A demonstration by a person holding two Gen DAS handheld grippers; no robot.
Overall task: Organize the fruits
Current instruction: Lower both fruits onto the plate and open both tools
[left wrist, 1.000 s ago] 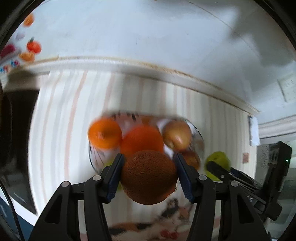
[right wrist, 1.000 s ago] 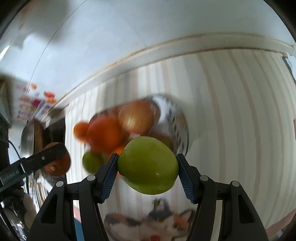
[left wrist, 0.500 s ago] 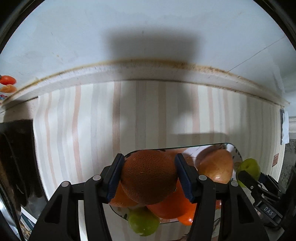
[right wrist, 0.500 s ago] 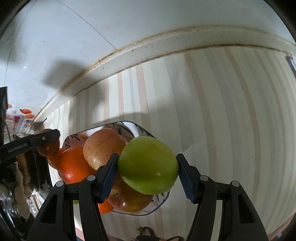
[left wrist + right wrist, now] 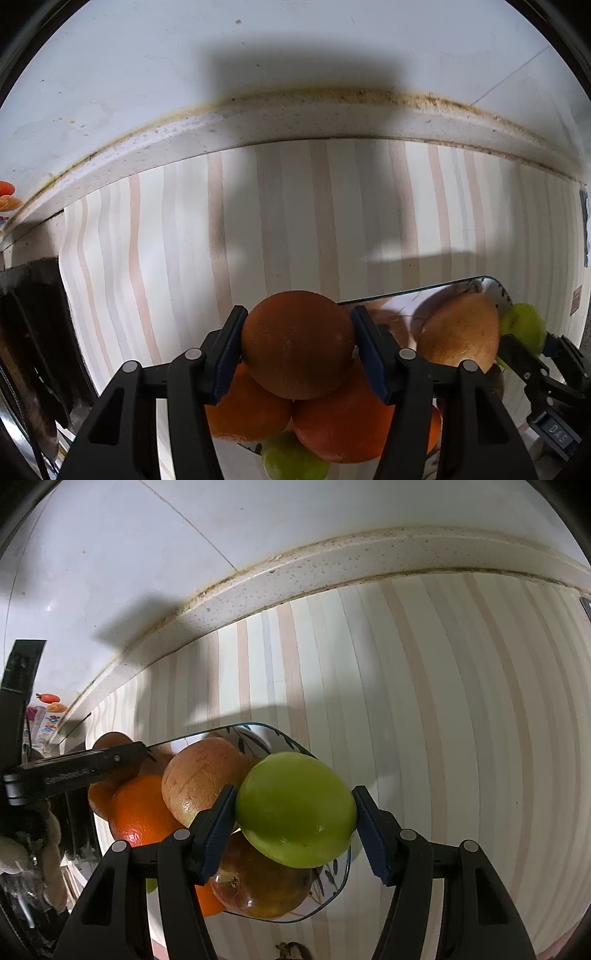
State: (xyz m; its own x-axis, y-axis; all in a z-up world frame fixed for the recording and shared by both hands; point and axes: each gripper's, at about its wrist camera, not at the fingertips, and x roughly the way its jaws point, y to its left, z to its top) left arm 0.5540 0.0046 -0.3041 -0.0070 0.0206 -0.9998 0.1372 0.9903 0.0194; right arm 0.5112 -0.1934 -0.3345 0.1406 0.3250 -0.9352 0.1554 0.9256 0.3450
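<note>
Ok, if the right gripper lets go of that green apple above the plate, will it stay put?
Probably not: the green apple is round and smooth, the glass plate looks shallow, and the piled fruit gives no flat spot, so it may roll.

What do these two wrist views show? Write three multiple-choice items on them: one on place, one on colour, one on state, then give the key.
1. Where is the glass plate of fruit?
A. On the striped cloth
B. On a bare wooden shelf
C. In a sink

2. What colour is the fruit in the right gripper?
A. Purple
B. Green
C. White

3. How does the left gripper stand?
A. Open and empty
B. Shut on a brown-orange fruit
C. Shut on a spoon

Key: 1 A, the striped cloth spreads under and around the plate. 2 B, the green fruit sits between its fingers. 3 B, both fingers press the brown-orange fruit above the plate.
</note>
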